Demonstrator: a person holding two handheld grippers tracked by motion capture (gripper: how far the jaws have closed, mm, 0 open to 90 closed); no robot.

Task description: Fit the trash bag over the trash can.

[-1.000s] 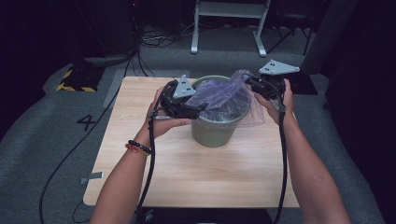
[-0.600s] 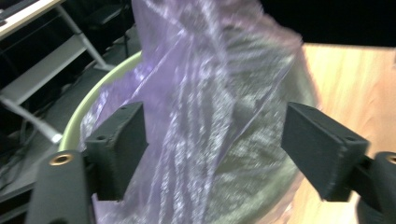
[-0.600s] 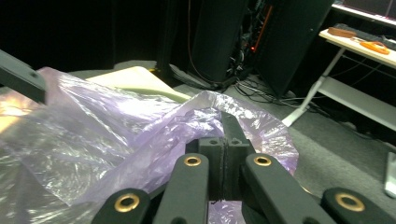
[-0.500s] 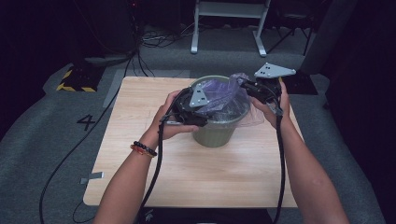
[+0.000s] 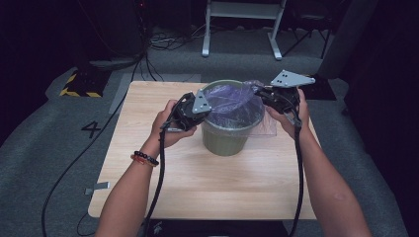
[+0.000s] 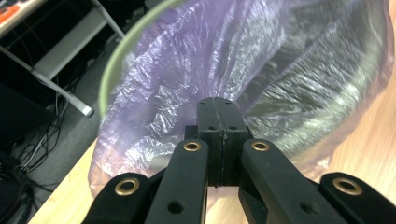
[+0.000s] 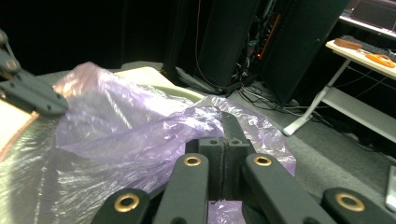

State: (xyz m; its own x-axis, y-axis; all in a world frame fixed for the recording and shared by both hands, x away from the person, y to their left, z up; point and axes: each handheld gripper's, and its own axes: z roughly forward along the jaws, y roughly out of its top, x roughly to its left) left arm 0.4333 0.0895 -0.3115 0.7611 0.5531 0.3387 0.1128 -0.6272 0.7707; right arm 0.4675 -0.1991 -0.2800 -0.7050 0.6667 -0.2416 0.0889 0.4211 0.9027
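Fitting a liner to a bin. The purple bag (image 5: 232,101) lies loosely in and over the mouth of the green bin (image 5: 225,138), which stands near the middle of the wooden table (image 5: 197,182). To seat it well, we judge that both hems should be drawn outward and down past the rim (image 6: 122,51) evenly, without tearing the thin film. At left, the left gripper (image 5: 195,106) has just been closing; its jaws now meet, with the bag's film pinched between them in the left gripper view. At right, the right gripper (image 5: 264,94) has its jaws together on the bag's far edge (image 7: 243,122).
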